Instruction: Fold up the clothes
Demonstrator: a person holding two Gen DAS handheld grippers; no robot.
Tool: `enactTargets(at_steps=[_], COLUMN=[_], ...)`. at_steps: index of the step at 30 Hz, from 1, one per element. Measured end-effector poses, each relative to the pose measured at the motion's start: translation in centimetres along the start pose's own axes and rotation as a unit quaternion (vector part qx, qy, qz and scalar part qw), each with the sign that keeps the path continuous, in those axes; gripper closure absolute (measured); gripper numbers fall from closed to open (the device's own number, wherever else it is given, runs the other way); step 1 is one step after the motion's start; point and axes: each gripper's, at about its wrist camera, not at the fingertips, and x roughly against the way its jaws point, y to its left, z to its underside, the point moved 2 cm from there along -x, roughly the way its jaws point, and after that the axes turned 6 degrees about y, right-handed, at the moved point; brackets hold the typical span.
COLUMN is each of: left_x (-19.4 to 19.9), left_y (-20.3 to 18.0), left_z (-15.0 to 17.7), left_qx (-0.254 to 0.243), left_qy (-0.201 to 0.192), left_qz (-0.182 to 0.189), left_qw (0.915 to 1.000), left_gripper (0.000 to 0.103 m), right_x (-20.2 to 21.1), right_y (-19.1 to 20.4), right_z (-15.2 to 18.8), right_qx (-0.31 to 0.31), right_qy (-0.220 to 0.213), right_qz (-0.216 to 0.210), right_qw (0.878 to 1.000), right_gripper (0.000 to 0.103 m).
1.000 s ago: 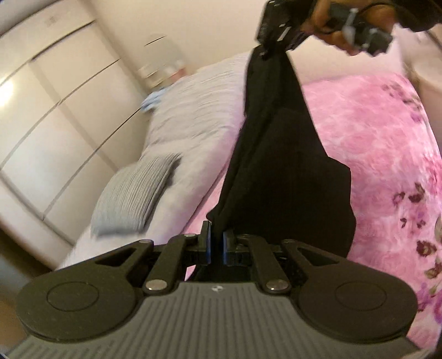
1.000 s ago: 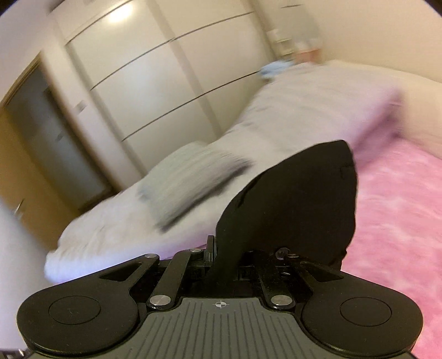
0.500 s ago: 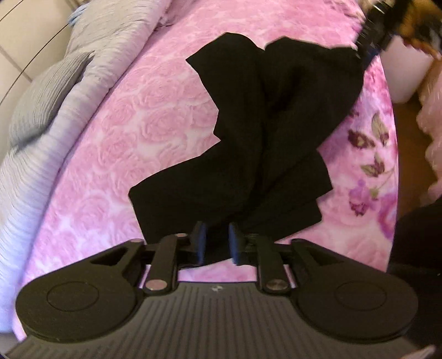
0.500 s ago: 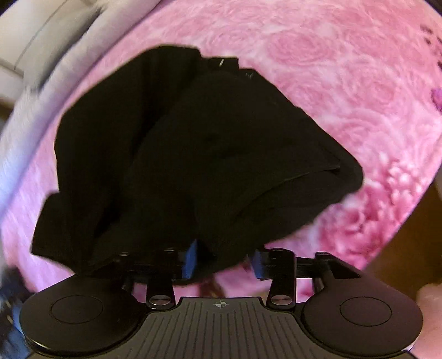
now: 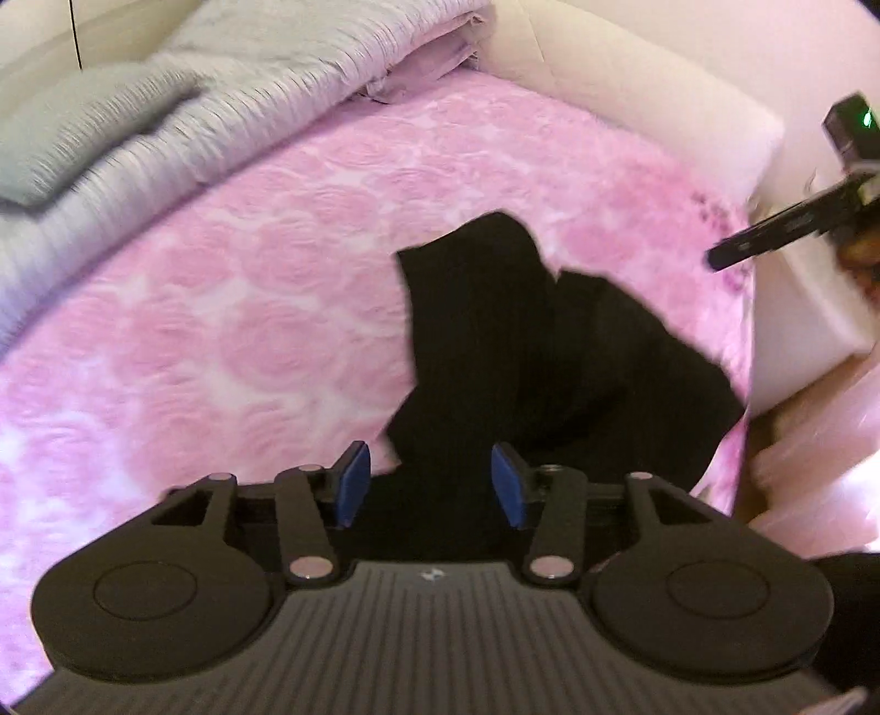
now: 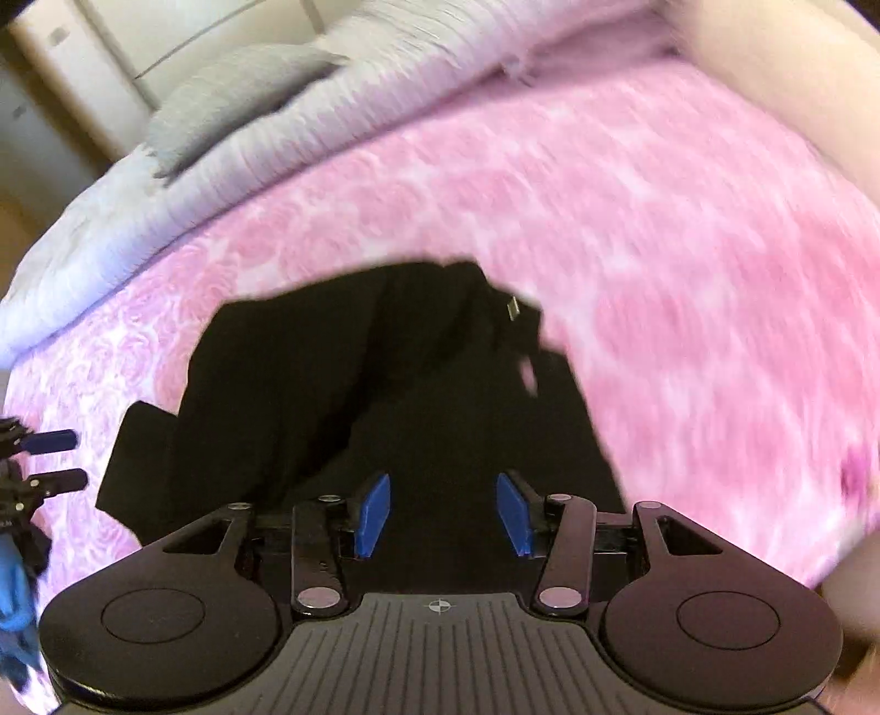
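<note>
A black garment (image 5: 555,352) lies crumpled on the pink rose-patterned bedspread (image 5: 247,308). It also shows in the right wrist view (image 6: 352,385) on the same bedspread (image 6: 687,264). My left gripper (image 5: 432,484) is open with blue pads, empty, just above the garment's near edge. My right gripper (image 6: 443,514) is open and empty over the garment's near part. The right gripper also shows at the right edge of the left wrist view (image 5: 792,220). The left gripper's fingers (image 6: 49,459) show at the left edge of the right wrist view.
A grey striped duvet (image 5: 165,110) and a grey pillow (image 6: 231,99) lie along the far side of the bed. A white padded bed frame (image 5: 660,99) runs at the right. White wardrobe doors (image 6: 137,38) stand beyond the bed.
One second ago both grippers held the garment up in the air. They lowered it onto the bedspread and both opened, letting it go. It now lies loose on the bed.
</note>
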Motion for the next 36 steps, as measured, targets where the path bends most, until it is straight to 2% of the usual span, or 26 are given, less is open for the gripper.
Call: enactTargets(at_steps=[2, 4, 6, 9, 10, 11, 12, 13, 15, 17, 18, 22, 24, 25, 27, 28, 29, 30, 33, 36], left_x=[-1.9, -3.9, -5.9, -8.7, -9.5, -10.2, -10.7, -10.7, -10.4, -9.8, -9.5, -9.1, -9.1, -9.1, -9.0, -8.9, -8.7, -8.4, -7.0, -5.1], left_y=[-0.2, -0.2, -0.4, -0.6, -0.9, -1.2, -1.6, -2.2, -3.7, -5.7, -6.8, -11.8, -13.0, -13.2, -13.1, -13.0, -12.6, -12.3, -10.8, -8.4], left_z=[-2.2, -3.9, -5.3, -6.7, -6.8, -6.9, -6.9, -6.8, -6.4, -5.8, -5.3, -3.0, -2.0, -1.7, -1.7, -1.8, -2.2, -2.6, -4.6, -8.0], left_qx=[0.016, 0.028, 0.046, 0.073, 0.079, 0.082, 0.085, 0.090, 0.099, 0.096, 0.090, 0.070, 0.081, 0.092, 0.101, 0.103, 0.097, 0.091, 0.061, 0.028], left_qy=[0.008, 0.017, 0.029, 0.051, 0.059, 0.068, 0.077, 0.080, 0.082, 0.085, 0.091, 0.127, 0.137, 0.139, 0.138, 0.137, 0.135, 0.133, 0.119, 0.090], left_qz=[0.012, 0.003, -0.012, -0.039, -0.048, -0.058, -0.068, -0.076, -0.086, -0.089, -0.088, -0.067, -0.064, -0.064, -0.071, -0.076, -0.081, -0.086, -0.110, -0.143], left_qw=[0.9998, 0.9995, 0.9984, 0.9953, 0.9940, 0.9926, 0.9911, 0.9898, 0.9880, 0.9878, 0.9879, 0.9871, 0.9852, 0.9840, 0.9827, 0.9822, 0.9828, 0.9833, 0.9849, 0.9852], left_gripper=[0.059, 0.059, 0.059, 0.064, 0.071, 0.089, 0.098, 0.103, 0.103, 0.103, 0.103, 0.103, 0.103, 0.103, 0.103, 0.103, 0.103, 0.103, 0.103, 0.103], right_x=[-1.2, -3.2, -6.0, -11.3, -13.2, -15.2, -17.2, -19.3, -23.4, -27.5, -29.2, -33.3, -34.9, -35.4, -36.5, -36.7, -36.7, -36.5, -33.9, -29.2], right_y=[-0.8, -2.0, -3.3, -4.6, -4.9, -5.1, -4.8, -4.5, -3.9, -3.2, -2.5, 1.0, 2.1, 2.5, 2.9, 3.0, 2.9, 2.6, 0.8, -2.5], right_z=[-2.7, -5.5, -8.4, -13.2, -14.8, -16.3, -17.4, -18.5, -20.7, -22.7, -22.8, -21.0, -20.0, -19.8, -19.1, -18.9, -18.9, -19.0, -20.2, -21.9], right_qx=[0.049, 0.107, 0.166, 0.252, 0.279, 0.304, 0.318, 0.331, 0.359, 0.387, 0.411, 0.500, 0.532, 0.533, 0.527, 0.523, 0.517, 0.504, 0.466, 0.405], right_qy=[-0.005, -0.005, -0.001, 0.009, 0.012, 0.015, 0.025, 0.035, 0.054, 0.074, 0.087, 0.130, 0.145, 0.157, 0.184, 0.192, 0.194, 0.200, 0.164, 0.098], right_qz=[-0.002, -0.008, -0.029, -0.070, -0.083, -0.095, -0.106, -0.118, -0.141, -0.162, -0.167, -0.185, -0.190, -0.197, -0.207, -0.204, -0.205, -0.213, -0.210, -0.199], right_qw=[0.999, 0.994, 0.986, 0.965, 0.957, 0.948, 0.942, 0.935, 0.921, 0.905, 0.892, 0.836, 0.813, 0.808, 0.803, 0.805, 0.808, 0.813, 0.844, 0.887], right_gripper=[0.054, 0.053, 0.052, 0.052, 0.052, 0.052, 0.052, 0.052, 0.052, 0.052, 0.052, 0.052, 0.052, 0.052, 0.053, 0.057, 0.082, 0.099, 0.102, 0.102])
